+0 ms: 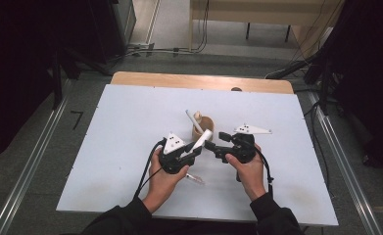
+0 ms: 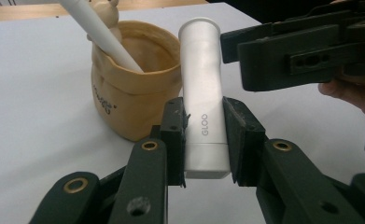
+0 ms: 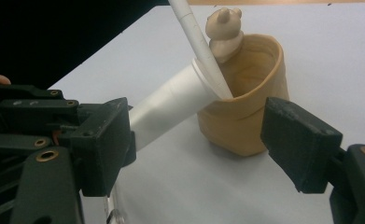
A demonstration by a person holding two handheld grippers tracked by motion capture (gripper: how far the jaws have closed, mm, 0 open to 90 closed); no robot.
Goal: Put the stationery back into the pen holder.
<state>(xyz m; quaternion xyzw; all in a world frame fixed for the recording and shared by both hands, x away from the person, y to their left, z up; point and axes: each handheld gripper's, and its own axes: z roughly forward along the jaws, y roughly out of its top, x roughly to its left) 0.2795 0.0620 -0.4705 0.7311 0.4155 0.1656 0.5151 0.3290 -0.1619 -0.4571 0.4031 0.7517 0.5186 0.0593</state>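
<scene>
My left gripper (image 1: 195,151) (image 2: 203,140) is shut on a white tube (image 1: 203,139) (image 2: 202,98) marked GLOO, with both pads pressed on its lower part. The tube's open top leans toward a tan bag-shaped holder (image 1: 199,130) (image 2: 131,88) (image 3: 250,93), which has a small bear figure (image 3: 224,28) on its rim and a white pen (image 1: 193,119) (image 2: 101,32) (image 3: 196,42) slanting out of it. My right gripper (image 1: 217,142) (image 3: 201,147) faces the tube (image 3: 171,105) from the right. Its jaws stand wide open, with nothing pressed between them.
The white table sheet (image 1: 130,127) has bare room to the left, the right and the far side. A small clear piece (image 1: 195,179) lies on the sheet near the front, below my left hand. The table's wooden far edge (image 1: 179,78) shows beyond the sheet.
</scene>
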